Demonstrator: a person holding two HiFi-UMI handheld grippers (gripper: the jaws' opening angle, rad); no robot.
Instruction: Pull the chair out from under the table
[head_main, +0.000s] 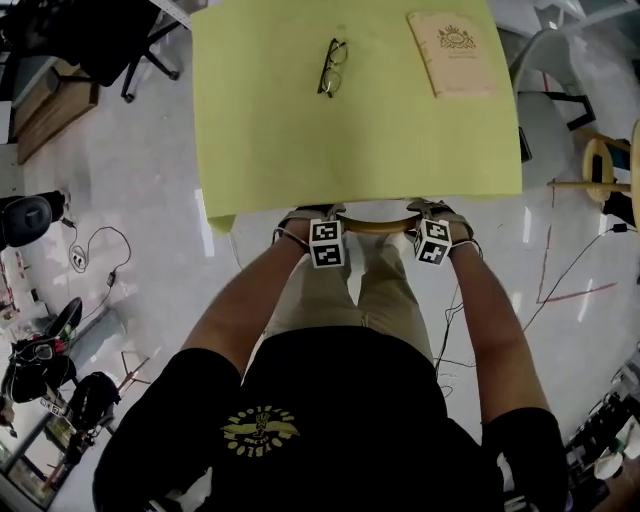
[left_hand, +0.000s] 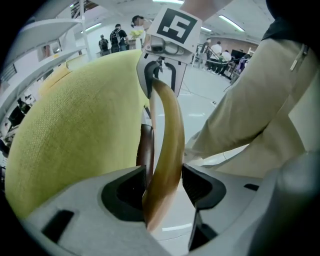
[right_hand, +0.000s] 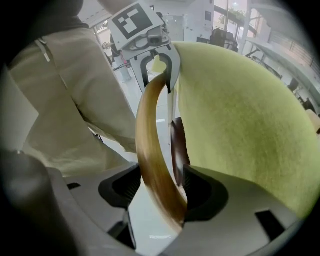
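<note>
The chair's curved wooden back rail (head_main: 378, 222) pokes out from under the table's near edge, which is draped in a yellow-green cloth (head_main: 300, 130). My left gripper (head_main: 320, 215) straddles the rail's left end and my right gripper (head_main: 432, 212) its right end, both pointing steeply down. In the left gripper view the rail (left_hand: 170, 125) runs between the open jaws of the left gripper (left_hand: 164, 182), resting against one pad with a gap to the other. In the right gripper view the right gripper (right_hand: 159, 187) stands open around the rail (right_hand: 147, 135) in the same way. The seat is hidden under the table.
Glasses (head_main: 333, 67) and a booklet (head_main: 452, 53) lie on the cloth. My beige-trousered legs (head_main: 355, 290) stand right behind the rail. An office chair (head_main: 110, 40) is at the far left, cables (head_main: 95, 255) lie on the floor, and a wooden stool (head_main: 600, 170) stands at the right.
</note>
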